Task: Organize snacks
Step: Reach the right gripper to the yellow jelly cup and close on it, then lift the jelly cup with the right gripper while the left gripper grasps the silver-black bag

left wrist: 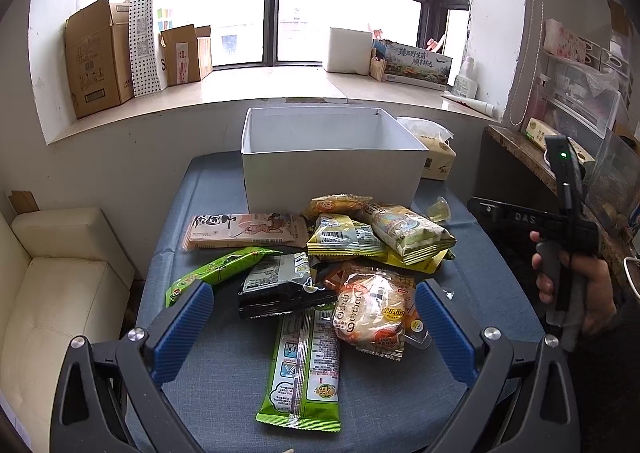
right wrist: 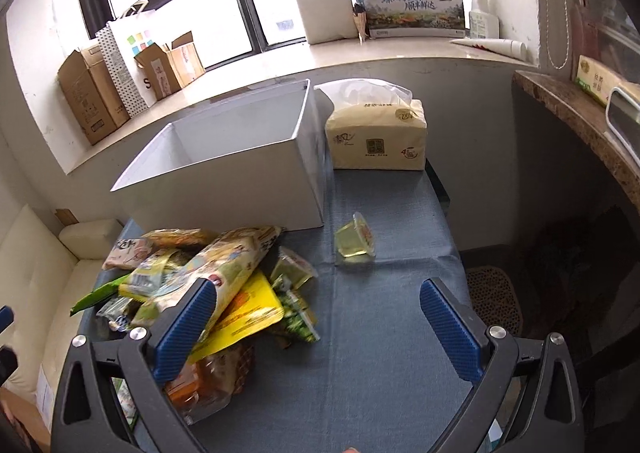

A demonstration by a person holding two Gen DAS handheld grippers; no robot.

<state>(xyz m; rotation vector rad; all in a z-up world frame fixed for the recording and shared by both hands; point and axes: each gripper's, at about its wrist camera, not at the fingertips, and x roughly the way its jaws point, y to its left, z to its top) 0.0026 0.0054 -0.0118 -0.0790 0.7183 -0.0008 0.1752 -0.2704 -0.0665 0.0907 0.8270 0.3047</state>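
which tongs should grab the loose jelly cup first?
Right. The right tongs are open, with the jelly cup straight ahead on bare cloth; the left tongs face the snack pile.

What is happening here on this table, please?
A person holds a gripper in each hand above a table with a blue cloth. A pile of snack packets lies loose in front of a white box, which looks empty. Both the left gripper and the right gripper are open and hold nothing. One small jelly cup sits apart from the pile, near a tissue pack. No packet is seen in the box.
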